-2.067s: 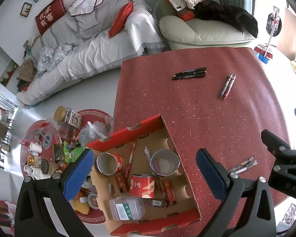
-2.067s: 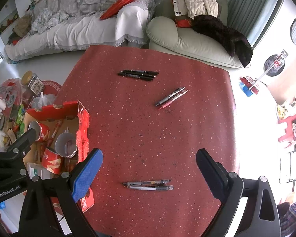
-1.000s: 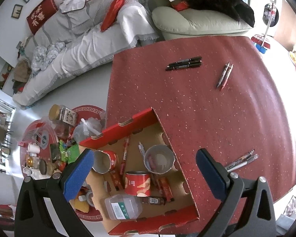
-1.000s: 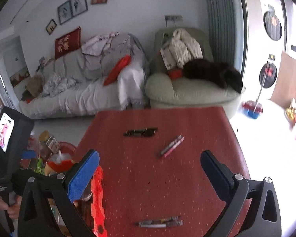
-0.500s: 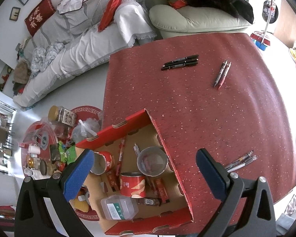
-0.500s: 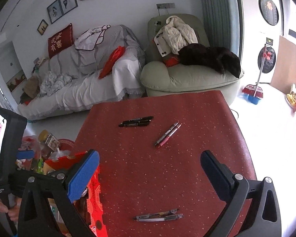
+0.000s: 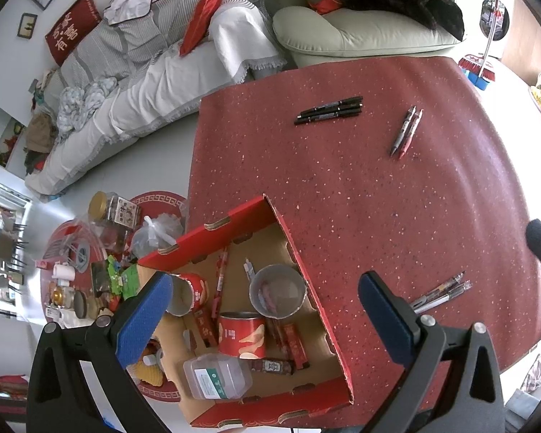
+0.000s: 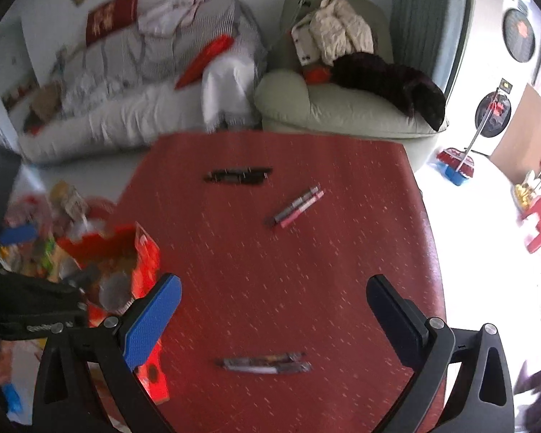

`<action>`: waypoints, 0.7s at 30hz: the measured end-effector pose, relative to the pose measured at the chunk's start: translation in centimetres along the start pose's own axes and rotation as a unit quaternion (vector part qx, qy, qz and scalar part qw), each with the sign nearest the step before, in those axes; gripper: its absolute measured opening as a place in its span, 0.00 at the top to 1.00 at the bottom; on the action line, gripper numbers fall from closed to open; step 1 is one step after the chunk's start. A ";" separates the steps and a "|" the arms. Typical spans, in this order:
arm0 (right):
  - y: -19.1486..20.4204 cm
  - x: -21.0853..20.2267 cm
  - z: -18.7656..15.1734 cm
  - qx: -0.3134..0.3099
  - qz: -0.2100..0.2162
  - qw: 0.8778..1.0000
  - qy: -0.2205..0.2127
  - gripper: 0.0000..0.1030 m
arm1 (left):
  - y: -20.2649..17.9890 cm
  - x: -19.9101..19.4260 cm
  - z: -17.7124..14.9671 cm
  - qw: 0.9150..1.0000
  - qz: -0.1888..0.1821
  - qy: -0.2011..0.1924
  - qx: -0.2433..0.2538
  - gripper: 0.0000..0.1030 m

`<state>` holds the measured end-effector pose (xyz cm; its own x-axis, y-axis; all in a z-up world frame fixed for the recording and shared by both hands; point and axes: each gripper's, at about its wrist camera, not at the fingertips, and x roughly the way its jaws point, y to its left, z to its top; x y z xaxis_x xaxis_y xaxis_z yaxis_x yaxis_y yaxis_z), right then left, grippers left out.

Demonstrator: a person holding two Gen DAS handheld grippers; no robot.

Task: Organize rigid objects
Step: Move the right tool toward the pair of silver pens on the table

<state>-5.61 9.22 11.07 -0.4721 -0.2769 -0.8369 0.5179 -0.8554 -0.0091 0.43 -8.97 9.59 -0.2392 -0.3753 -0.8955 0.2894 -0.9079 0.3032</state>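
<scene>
Three groups of pens lie on the red table: black pens at the far side, a grey and a pink pen right of them, and a near group. A red cardboard box at the table's left holds round cans, a metal cup, a plastic bottle and more pens. My left gripper hangs open above the box. My right gripper is open above the near pens; its view is blurred and also shows the black pens and the box.
A sofa and a green armchair stand beyond the table. A low red stool with jars and packets sits on the floor left of the box. A broom is at the far right.
The right gripper has tilted down and dropped toward the near pens, its view now blurred. The left gripper has stayed over the box with a slight shift. Both stay open.
</scene>
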 end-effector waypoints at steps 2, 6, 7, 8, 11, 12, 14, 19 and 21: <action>0.1 0.1 0.0 -0.006 -0.001 1.000 0.005 0.00 | 0.0 0.0 0.1 1.000 0.000 0.001 0.000 0.00; 0.2 0.6 0.0 -0.009 -0.002 1.000 0.024 0.00 | 0.0 0.0 0.0 1.000 0.000 0.000 -0.002 0.00; 0.1 0.6 -0.1 -0.008 -0.001 1.000 0.029 0.00 | 0.0 -0.1 -0.1 1.000 0.001 0.000 -0.002 0.00; 0.1 0.8 -0.1 -0.007 0.000 0.999 0.033 0.00 | 0.0 -0.1 -0.2 1.000 0.001 0.000 -0.002 0.00; 0.2 0.9 -0.1 -0.007 -0.002 0.999 0.041 0.00 | 0.0 -0.1 -0.3 1.000 0.000 0.000 -0.003 0.00; 0.2 0.9 -0.1 -0.008 -0.002 0.999 0.043 0.00 | 0.0 -0.2 -0.3 1.000 0.000 0.000 -0.004 0.00; 0.3 0.9 -0.1 -0.010 -0.006 0.999 0.044 0.00 | 0.1 -0.3 -0.4 1.000 0.000 0.000 -0.004 0.00; 0.4 1.1 -0.2 -0.014 -0.009 0.999 0.052 0.00 | 0.1 -0.4 -0.2 1.000 -0.001 0.000 -0.003 0.00; 0.4 1.2 -0.1 -0.016 -0.012 0.998 0.056 0.00 | 0.1 -0.4 -0.2 1.000 0.000 0.001 -0.004 0.00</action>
<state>-5.88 8.60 9.97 -0.4019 -0.2046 -0.8925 0.5309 -0.8462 -0.0451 0.75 -8.84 9.95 -0.2374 -0.3741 -0.8965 0.2963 -0.9068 0.2999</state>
